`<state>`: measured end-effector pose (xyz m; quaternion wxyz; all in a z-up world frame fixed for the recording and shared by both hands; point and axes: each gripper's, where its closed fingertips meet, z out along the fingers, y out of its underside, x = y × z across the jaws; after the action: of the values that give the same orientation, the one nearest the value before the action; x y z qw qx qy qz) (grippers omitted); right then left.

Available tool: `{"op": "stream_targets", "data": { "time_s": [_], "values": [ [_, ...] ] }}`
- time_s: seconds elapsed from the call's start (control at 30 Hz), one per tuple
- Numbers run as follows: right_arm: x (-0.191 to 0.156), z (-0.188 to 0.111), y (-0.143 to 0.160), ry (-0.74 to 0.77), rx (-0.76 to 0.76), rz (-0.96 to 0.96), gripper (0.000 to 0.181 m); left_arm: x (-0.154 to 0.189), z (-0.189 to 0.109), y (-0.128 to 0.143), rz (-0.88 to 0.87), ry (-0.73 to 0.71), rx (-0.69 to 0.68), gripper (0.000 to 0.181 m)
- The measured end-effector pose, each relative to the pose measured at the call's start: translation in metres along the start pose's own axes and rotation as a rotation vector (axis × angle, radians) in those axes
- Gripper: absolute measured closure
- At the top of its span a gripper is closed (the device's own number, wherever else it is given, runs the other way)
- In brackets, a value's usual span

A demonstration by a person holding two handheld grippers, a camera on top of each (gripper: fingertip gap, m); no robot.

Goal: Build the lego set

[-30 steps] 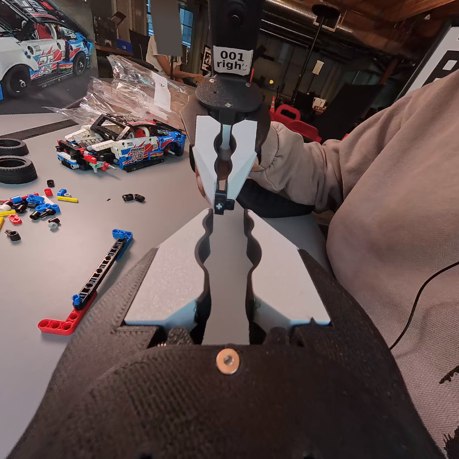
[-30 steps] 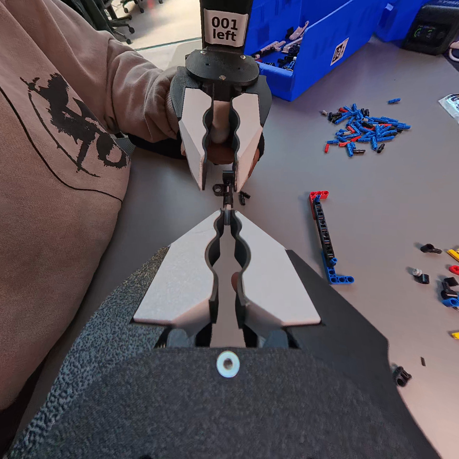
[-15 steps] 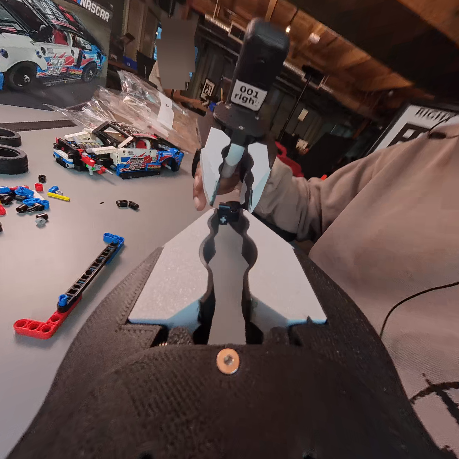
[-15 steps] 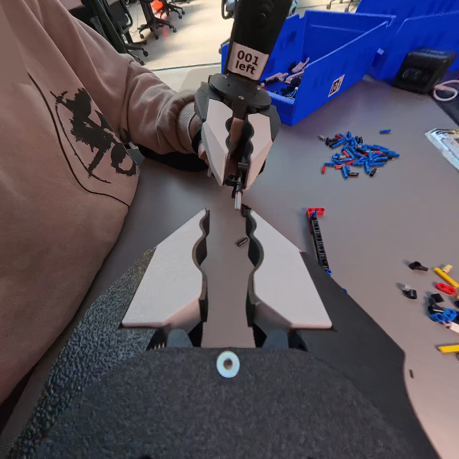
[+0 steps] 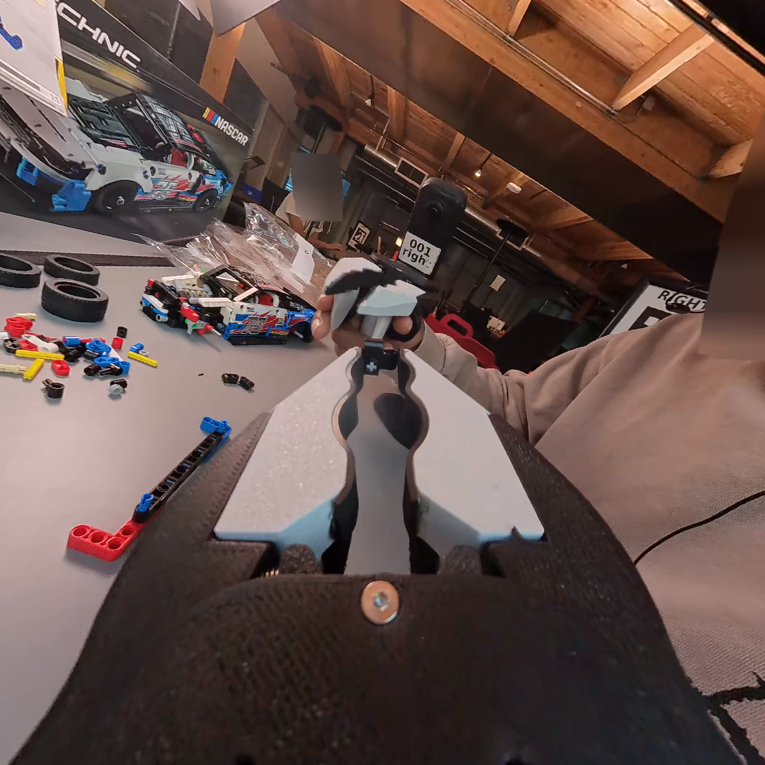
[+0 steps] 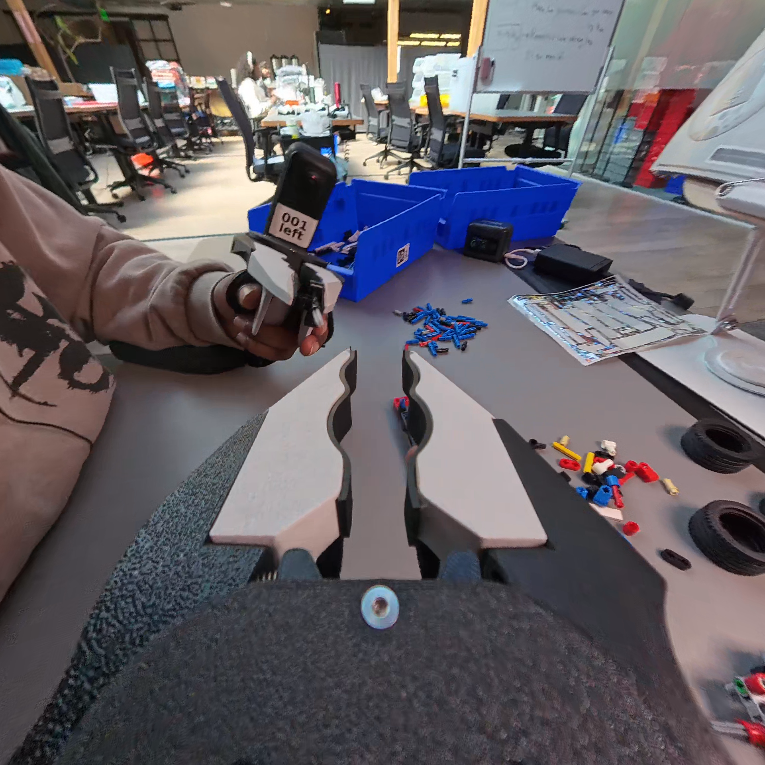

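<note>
Landmark: grey tabletop (image 5: pixel 103 447). Far left on it, black rubber tyres (image 5: pixel 74 294), loose coloured pieces (image 5: pixel 66 356), then the part-built white-blue lego race car (image 5: pixel 232 308). Long black beam with red and blue ends (image 5: pixel 157 492) lies nearer. Left gripper (image 5: pixel 376 364) fingers pinch a small black connector piece (image 5: pixel 374 359) above the tabletop. Right gripper (image 6: pixel 377 356) fingers spread, empty.
</note>
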<state>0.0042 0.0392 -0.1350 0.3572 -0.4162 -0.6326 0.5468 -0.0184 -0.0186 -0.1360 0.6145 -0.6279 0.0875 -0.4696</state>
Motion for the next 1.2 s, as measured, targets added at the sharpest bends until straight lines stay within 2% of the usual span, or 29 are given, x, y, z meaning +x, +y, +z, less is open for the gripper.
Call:
{"op": "stream_targets", "data": {
  "time_s": [0.27,0.5,0.83,1.2],
  "values": [
    [0.064,-0.023,-0.010,0.345,0.143,0.071,0.180,-0.001,0.003,0.009,0.143,-0.047,-0.057,0.167],
    [0.103,-0.056,-0.014,0.549,0.236,0.100,0.181,-0.013,0.000,0.007,0.129,-0.091,-0.041,0.167],
    [0.128,-0.079,-0.009,0.670,0.287,0.087,0.178,-0.019,-0.004,0.005,0.096,-0.099,-0.022,0.167],
    [0.126,-0.074,-0.001,0.636,0.269,0.080,0.176,-0.019,-0.002,0.010,0.088,-0.086,-0.048,0.167]
  ]
}}
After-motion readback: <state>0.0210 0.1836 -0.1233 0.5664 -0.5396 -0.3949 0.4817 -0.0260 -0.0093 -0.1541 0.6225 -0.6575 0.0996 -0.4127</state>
